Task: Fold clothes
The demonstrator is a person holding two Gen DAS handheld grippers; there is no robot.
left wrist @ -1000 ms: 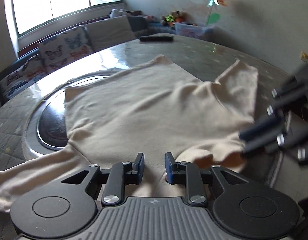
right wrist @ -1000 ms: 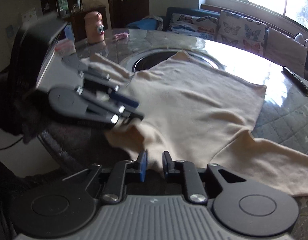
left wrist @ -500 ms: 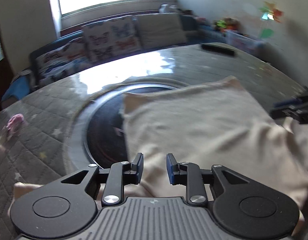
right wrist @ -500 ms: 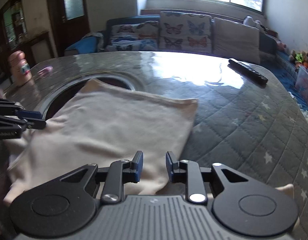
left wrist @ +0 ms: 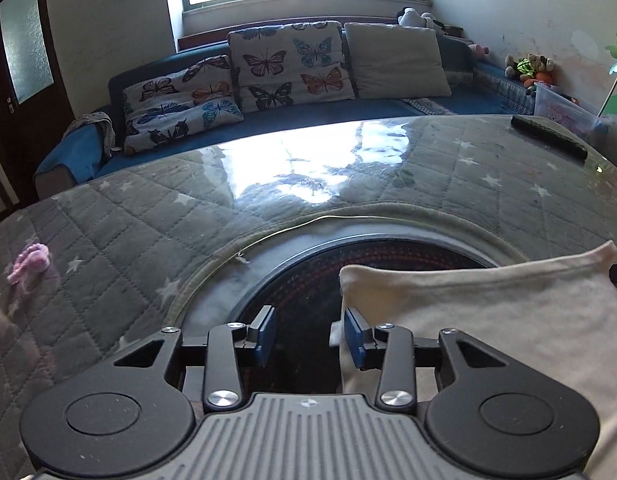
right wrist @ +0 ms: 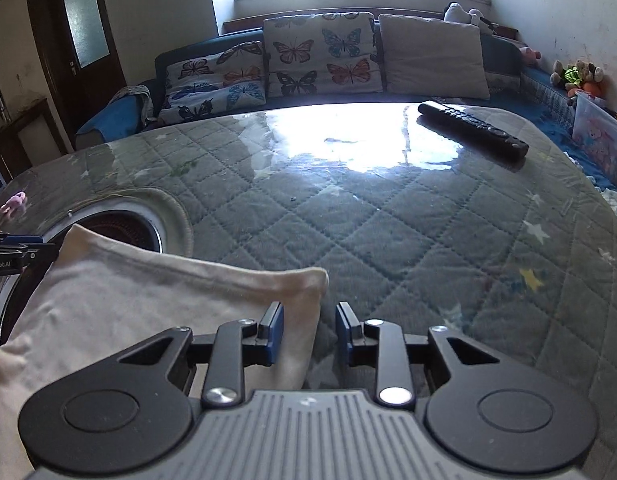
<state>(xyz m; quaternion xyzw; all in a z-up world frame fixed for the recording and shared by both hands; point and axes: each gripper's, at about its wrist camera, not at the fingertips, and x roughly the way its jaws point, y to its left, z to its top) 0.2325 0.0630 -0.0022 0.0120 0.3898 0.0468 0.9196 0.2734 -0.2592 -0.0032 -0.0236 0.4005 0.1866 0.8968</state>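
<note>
A cream garment (left wrist: 488, 312) lies folded on the round table, its far edge over the dark round inset (left wrist: 348, 264). My left gripper (left wrist: 309, 334) is open at the garment's left corner, with the cloth beside and under its right finger. In the right wrist view the garment (right wrist: 148, 300) spreads to the left. My right gripper (right wrist: 309, 332) is open at the garment's right corner, with the cloth's edge lying between its fingers. The left gripper's tips (right wrist: 16, 246) show at the far left edge.
The table has a grey quilted cover (right wrist: 388, 220) under glossy plastic. A black remote (right wrist: 472, 130) lies at the back right. A small pink item (left wrist: 30, 266) lies at the left. A sofa with butterfly cushions (left wrist: 284, 68) stands behind the table.
Both grippers swung toward the window side and carried the garment's near part over itself. Both jaws, narrow before, have now opened wide and let the cloth go.
</note>
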